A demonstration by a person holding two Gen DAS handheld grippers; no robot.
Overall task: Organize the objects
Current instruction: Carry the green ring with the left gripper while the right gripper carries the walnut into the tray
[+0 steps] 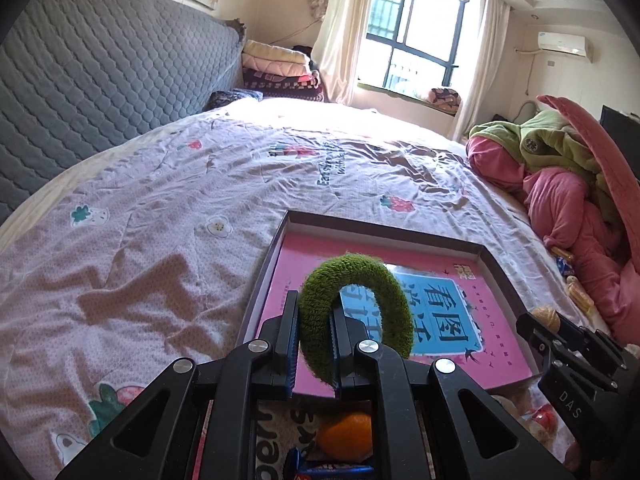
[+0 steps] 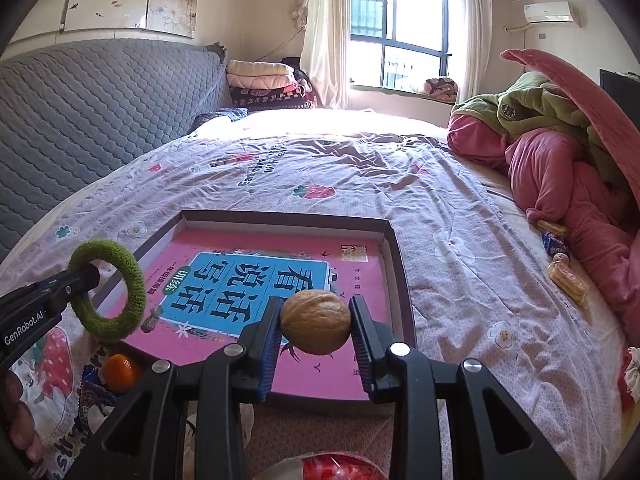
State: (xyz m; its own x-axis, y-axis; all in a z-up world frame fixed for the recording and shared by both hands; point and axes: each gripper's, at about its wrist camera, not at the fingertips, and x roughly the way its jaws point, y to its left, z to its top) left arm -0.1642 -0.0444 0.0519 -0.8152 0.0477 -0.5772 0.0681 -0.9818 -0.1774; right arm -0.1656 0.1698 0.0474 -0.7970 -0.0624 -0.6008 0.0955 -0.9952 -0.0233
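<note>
Two loads hang over the shallow cardboard tray (image 2: 400,264) at twelve o'clock: your left gripper (image 1: 314,334) pinches a fuzzy green fabric ring (image 1: 356,312) tight, your right gripper (image 2: 316,326) clamps a round tan walnut (image 2: 316,322). Released high, I reckon, the walnut rolls across the slick pink book (image 2: 360,280).

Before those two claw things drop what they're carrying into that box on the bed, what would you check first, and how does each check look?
1. Left gripper grips the green ring, jaws closed on its band: ok.
2. Right gripper grips the walnut, jaws pressed on both sides: ok.
3. Box sits open on the bed, just ahead of both grippers: ok.
4. Room inside the box: only a pink book lies flat in it: ok.
5. Grippers apart from each other: ok.
6. Ring and walnut already over the box: cannot tell.
</note>
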